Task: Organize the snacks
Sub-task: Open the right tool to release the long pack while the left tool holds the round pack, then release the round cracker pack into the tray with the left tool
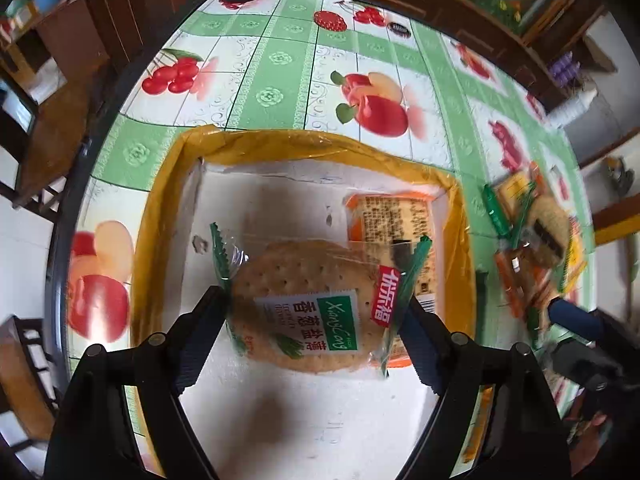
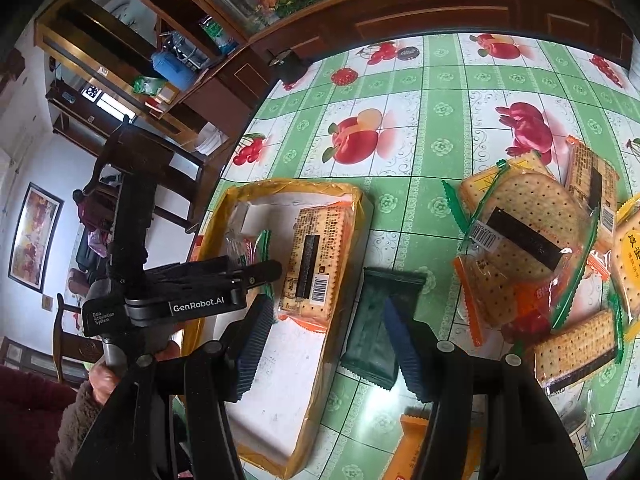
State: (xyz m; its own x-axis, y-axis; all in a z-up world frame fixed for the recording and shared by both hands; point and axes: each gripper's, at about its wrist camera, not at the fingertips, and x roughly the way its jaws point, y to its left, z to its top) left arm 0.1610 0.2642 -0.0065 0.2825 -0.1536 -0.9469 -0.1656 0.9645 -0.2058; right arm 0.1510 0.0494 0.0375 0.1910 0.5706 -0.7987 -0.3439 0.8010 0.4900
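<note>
My left gripper (image 1: 316, 316) is over the white tray with the yellow rim (image 1: 160, 216). Its jaws are closed on the two ends of a round cracker pack with a green label (image 1: 304, 304), held above the tray floor. An orange cracker pack (image 1: 390, 224) lies in the tray behind it. In the right wrist view the tray (image 2: 352, 216) and that orange pack (image 2: 316, 260) show at the left. My right gripper (image 2: 328, 344) is open and empty above the tray's right rim. A dark green snack pack (image 2: 374, 328) lies on the table between its fingers.
A pile of cracker packs (image 2: 536, 240) lies on the green fruit-print tablecloth (image 2: 424, 120) at the right, also in the left wrist view (image 1: 532, 240). An orange pack (image 2: 424, 448) lies near the table's front. Wooden chairs (image 2: 152, 168) and a cabinet (image 2: 440, 8) surround the table.
</note>
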